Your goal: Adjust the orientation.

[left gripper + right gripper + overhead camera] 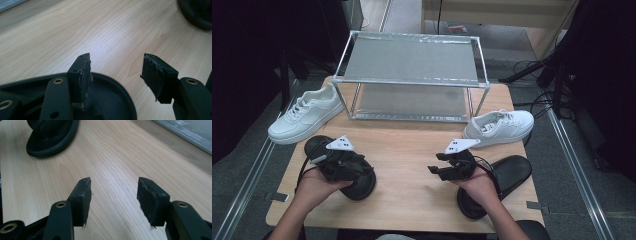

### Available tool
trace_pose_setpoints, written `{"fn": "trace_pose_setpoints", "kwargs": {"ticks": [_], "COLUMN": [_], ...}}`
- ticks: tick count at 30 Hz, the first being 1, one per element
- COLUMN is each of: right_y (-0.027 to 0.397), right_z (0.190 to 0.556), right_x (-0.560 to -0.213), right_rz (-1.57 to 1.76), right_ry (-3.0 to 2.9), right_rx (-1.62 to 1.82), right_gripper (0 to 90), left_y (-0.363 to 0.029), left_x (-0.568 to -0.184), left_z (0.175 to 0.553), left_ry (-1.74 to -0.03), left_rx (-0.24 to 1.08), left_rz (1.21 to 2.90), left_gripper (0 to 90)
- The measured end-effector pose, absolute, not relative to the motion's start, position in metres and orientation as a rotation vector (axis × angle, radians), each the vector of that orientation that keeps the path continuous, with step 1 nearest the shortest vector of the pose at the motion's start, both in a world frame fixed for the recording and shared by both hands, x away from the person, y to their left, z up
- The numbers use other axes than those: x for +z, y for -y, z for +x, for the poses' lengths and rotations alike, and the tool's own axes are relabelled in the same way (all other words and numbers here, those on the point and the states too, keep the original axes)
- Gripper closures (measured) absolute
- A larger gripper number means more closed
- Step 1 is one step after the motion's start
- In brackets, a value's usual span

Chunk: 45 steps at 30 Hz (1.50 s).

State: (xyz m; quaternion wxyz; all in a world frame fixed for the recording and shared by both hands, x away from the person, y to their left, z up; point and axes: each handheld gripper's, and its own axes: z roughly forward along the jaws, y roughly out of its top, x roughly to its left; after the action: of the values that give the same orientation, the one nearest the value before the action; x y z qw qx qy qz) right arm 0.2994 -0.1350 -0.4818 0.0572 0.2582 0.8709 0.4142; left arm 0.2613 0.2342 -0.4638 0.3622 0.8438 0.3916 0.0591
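Note:
Two black slippers lie on the wooden table [412, 145]. My left gripper [364, 169] hovers over the left slipper [361, 189], pointing right. In the left gripper view my left gripper [116, 72] is open; the slipper's rim [112, 100] lies under its left jaw, and nothing is between the pads. My right gripper [435, 170] points left over bare wood, with the hand above the right slipper [512, 172]. In the right gripper view my right gripper [113, 195] stands open and empty. The left slipper [50, 137] lies far off at upper left.
A two-tier metal rack [412, 65] stands at the back of the table; its edge [185, 135] is at upper right. One white sneaker [304, 115] sits at the left, another [499, 127] at the right by the rack. The other slipper [197, 15] sits at top right.

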Motion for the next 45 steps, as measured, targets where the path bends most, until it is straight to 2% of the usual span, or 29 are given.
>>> {"fn": "trace_pose_setpoints", "kwargs": {"ticks": [24,25,26,28,30,31,34,36,37,39,45], "right_y": [0.12,0.12,0.119,0.119,0.119,0.118,0.117,0.116,0.116,0.116,0.115], "right_z": [0.305,0.305,0.305,0.305,0.305,0.305,0.305,0.305,0.305,0.305,0.305], "right_x": [-0.483,-0.483,-0.483,-0.483,-0.483,-0.483,-0.484,-0.484,-0.484,-0.484,-0.484], "right_rz": [0.73,0.725,0.722,0.721,0.717,0.718,0.712,0.706,0.703,0.699,0.704], "right_ry": [-2.683,-2.684,-2.684,-2.684,-2.685,-2.69,-2.693,-2.693,-2.697,-2.696,-2.698], "right_rx": [1.247,1.247,1.248,1.249,1.251,1.249,1.248,1.25,1.248,1.248,1.244], "right_gripper": [46.4,46.4,46.4,46.4,46.4,46.4,46.4,46.4,46.4,46.4,46.4], "left_y": [-0.287,-0.289,-0.294,-0.297,-0.302,-0.305,-0.311,-0.313,-0.316,-0.317,-0.313], "left_x": [-0.47,-0.471,-0.472,-0.472,-0.472,-0.473,-0.476,-0.476,-0.478,-0.48,-0.491], "left_z": [0.255,0.255,0.255,0.255,0.255,0.256,0.259,0.26,0.262,0.263,0.272], "left_ry": [-1.229,-1.236,-1.244,-1.249,-1.252,-1.25,-1.252,-1.252,-1.248,-1.25,-1.27], "left_rx": [0.228,0.224,0.217,0.214,0.224,0.217,0.222,0.224,0.207,0.204,0.15], "left_rz": [2.115,2.109,2.101,2.096,2.09,2.09,2.113,2.111,2.118,2.121,2.154], "left_gripper": [41.8,43.6,49.4,51.2,57.5,67.4,79.2,82.0,87.2,89.8,89.9]}}
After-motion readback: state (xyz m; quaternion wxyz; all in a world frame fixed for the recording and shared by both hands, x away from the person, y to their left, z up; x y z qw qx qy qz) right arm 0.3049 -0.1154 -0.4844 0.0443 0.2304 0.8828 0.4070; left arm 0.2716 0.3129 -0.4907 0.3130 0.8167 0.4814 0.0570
